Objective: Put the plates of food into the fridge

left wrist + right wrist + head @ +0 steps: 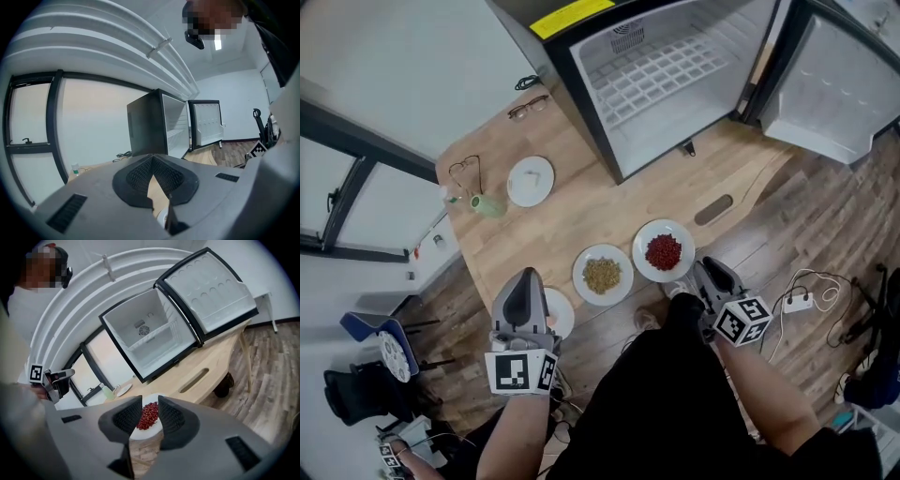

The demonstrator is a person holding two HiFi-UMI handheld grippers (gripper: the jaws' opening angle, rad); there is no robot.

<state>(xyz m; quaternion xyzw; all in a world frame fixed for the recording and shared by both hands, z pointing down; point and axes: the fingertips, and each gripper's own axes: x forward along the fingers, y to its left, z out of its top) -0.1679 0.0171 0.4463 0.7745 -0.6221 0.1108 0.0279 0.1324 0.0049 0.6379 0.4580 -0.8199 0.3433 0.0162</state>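
Farthest left on the wooden table (581,211), a pair of glasses (466,170) is seen beside a small green bottle (487,205), and an empty white plate (531,181) is set just right of them. Nearer the person, the left gripper (525,281) is held over the table's near edge, partly covering a small white plate (562,314). In the left gripper view, the left gripper (152,160) is seen with its jaws closed tip to tip. Nothing is caught between them, and only bare wood and a sliver of white plate show below the tips. Further right, a plate of greenish-brown grains (603,275) is laid on the table, and a plate of red food (664,251) is placed just beside it. Both plates are found near the table's front edge, well apart from the fridge (656,66). The right gripper (701,269) is held at the near right rim of the plate of red food. In the right gripper view, the right gripper (150,403) is shown with its jaws apart. The plate of red food (149,416) is framed in the gap, but it is not pressed by either pad. At the table's far side the fridge is stood open, with a wire shelf (652,70) exposed inside. Its door (830,94) is swung wide to the right.
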